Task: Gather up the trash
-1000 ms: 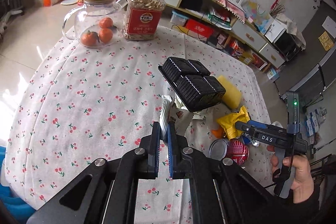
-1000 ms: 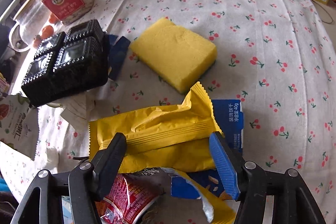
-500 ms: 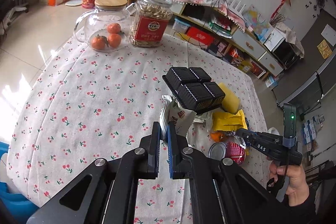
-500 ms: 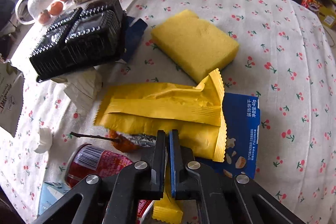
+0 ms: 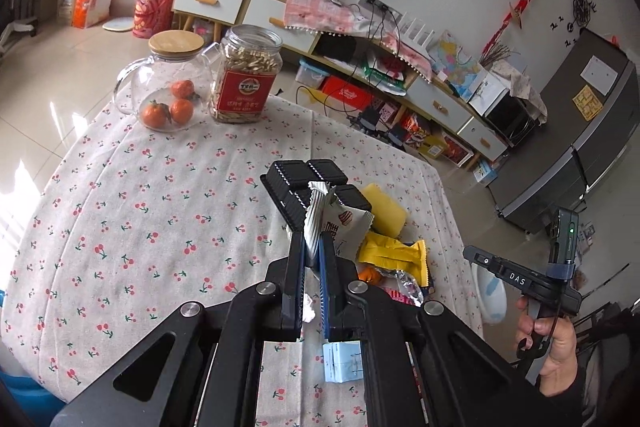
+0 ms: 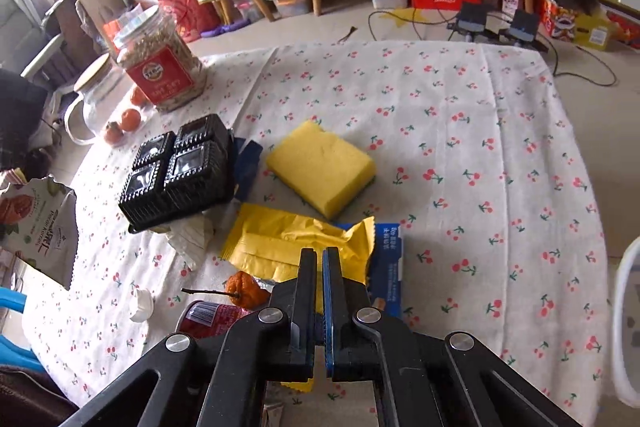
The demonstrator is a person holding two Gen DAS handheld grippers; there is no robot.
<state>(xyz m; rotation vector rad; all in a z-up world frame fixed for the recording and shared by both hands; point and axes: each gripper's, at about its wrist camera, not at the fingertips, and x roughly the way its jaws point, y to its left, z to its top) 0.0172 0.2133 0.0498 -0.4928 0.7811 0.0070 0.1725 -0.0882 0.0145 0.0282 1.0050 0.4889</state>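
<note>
Barely started: two wrappers gripped, pile remains

Left tongs clamped on white snack wrapper, lifted off counter. Right tongs pinched on yellow wrapper. Black tray, red can, blue packet, dried fruit uncollected. No bin identifiable.

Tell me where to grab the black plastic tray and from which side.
Grip the thin flange at the near corner of the black plastic tray, coming in low from the front. It lies upside down, tilted on crumpled paper, so that edge is probably raised.
</note>
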